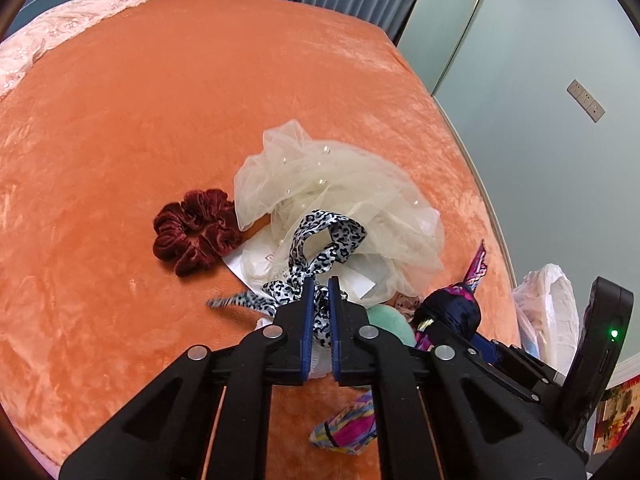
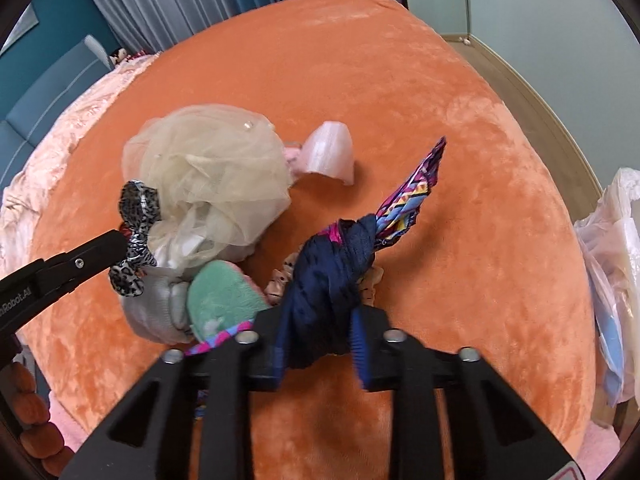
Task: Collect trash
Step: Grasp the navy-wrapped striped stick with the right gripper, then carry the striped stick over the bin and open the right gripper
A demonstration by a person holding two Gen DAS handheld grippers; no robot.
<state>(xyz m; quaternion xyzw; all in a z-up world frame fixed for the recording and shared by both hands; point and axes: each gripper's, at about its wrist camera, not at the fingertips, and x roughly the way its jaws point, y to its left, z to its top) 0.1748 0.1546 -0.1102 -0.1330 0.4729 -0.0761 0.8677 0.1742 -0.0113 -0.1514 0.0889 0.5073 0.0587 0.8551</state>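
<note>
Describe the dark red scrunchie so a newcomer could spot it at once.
Start from the orange blanket covering the bed, then find the pile topped by cream tulle. The dark red scrunchie lies just left of it, a velvet ring, the only piece lying flat on its own.

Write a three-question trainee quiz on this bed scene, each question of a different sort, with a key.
1. True or false: the left gripper is shut on the leopard-print ribbon.
2. Multiple choice: the right gripper is shut on which thing? A) the cream tulle bundle B) the navy cloth knotted around a colourful patterned scarf C) the mint green plush piece
3. Fill in: the dark red velvet ______ lies on the orange blanket, left of the tulle in the left wrist view.

Key: 1 true; 2 B; 3 scrunchie.
</note>
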